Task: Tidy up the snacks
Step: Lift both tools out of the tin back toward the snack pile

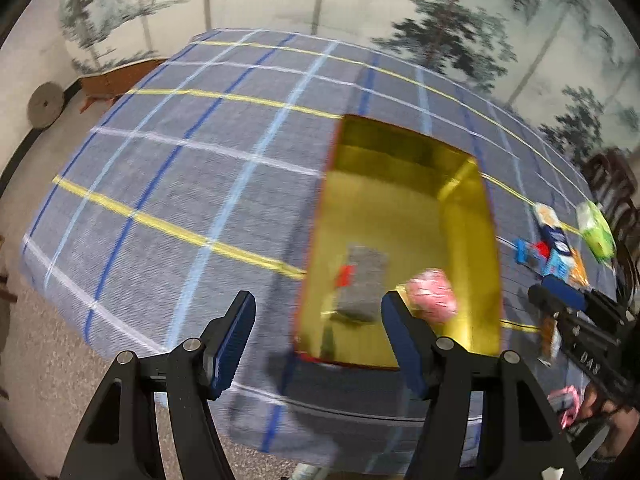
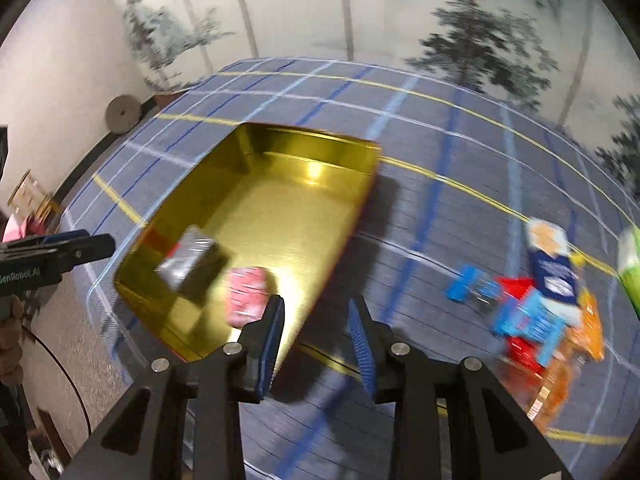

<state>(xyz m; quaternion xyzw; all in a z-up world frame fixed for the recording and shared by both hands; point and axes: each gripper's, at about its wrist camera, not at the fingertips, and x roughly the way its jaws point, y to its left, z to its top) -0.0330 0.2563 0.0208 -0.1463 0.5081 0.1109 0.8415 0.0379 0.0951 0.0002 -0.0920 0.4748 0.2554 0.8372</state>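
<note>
Inside the gold tin [image 2: 280, 216], a pink packet [image 2: 246, 296] lies just ahead of the right gripper [image 2: 316, 344], beside a grey packet [image 2: 188, 258]. Both the right and left gripper [image 1: 318, 344] hang open and empty, the loose snacks [image 2: 536, 304] lying well right.

Matte black angular left tongs [image 1: 318, 332] and right tongs [image 2: 316, 338]; ribbed blue pads [image 1: 234, 338]; silver round screws; white lettering along the body.

Looks like a home dining room: plaid tablecloth [image 1: 168, 184], pine-tree mural wall [image 2: 460, 12], dark wooden chair [image 1: 612, 188], speckled floor [image 1: 48, 360].
</note>
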